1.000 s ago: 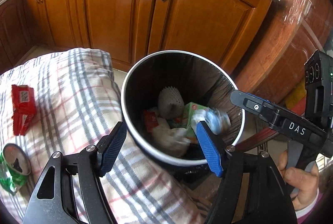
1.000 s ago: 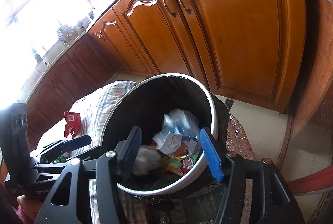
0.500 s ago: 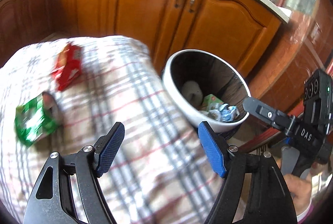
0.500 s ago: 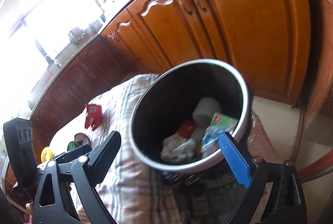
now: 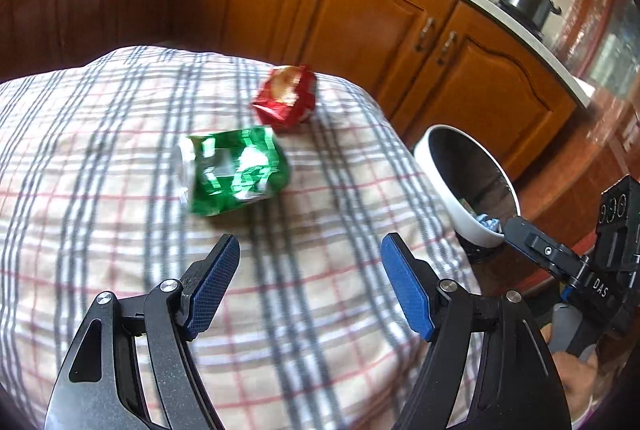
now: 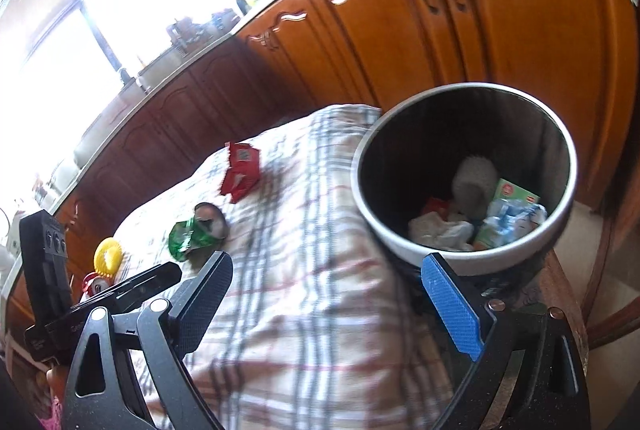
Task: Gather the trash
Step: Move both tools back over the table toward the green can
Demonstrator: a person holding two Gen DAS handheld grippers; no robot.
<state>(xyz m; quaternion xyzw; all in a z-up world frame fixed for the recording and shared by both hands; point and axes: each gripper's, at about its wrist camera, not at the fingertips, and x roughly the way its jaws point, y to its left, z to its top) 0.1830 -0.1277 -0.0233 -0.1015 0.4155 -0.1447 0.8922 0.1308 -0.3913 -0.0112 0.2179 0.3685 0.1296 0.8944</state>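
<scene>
Both grippers spread and empty, the left gripper (image 5: 310, 286) points across the checked cloth (image 5: 100, 158) at a crushed green can (image 5: 236, 170) lying just ahead, apparently crosswise, nearer it than the right gripper (image 6: 328, 304) beside the bin (image 6: 420, 250).

crushed green can (image 5: 236, 170) – on its side | red wrapper (image 5: 286, 98) – just beyond, crumpled

On the cloth-covered table (image 5: 120, 158) a crushed can (image 5: 236, 170) lies just before a wrapper (image 5: 286, 98). The bin (image 6: 400, 242) stands beside the table's right edge, cabinets (image 5: 360, 18) behind, with what looks like crumpled litter (image 6: 476, 218) inside.
</scene>
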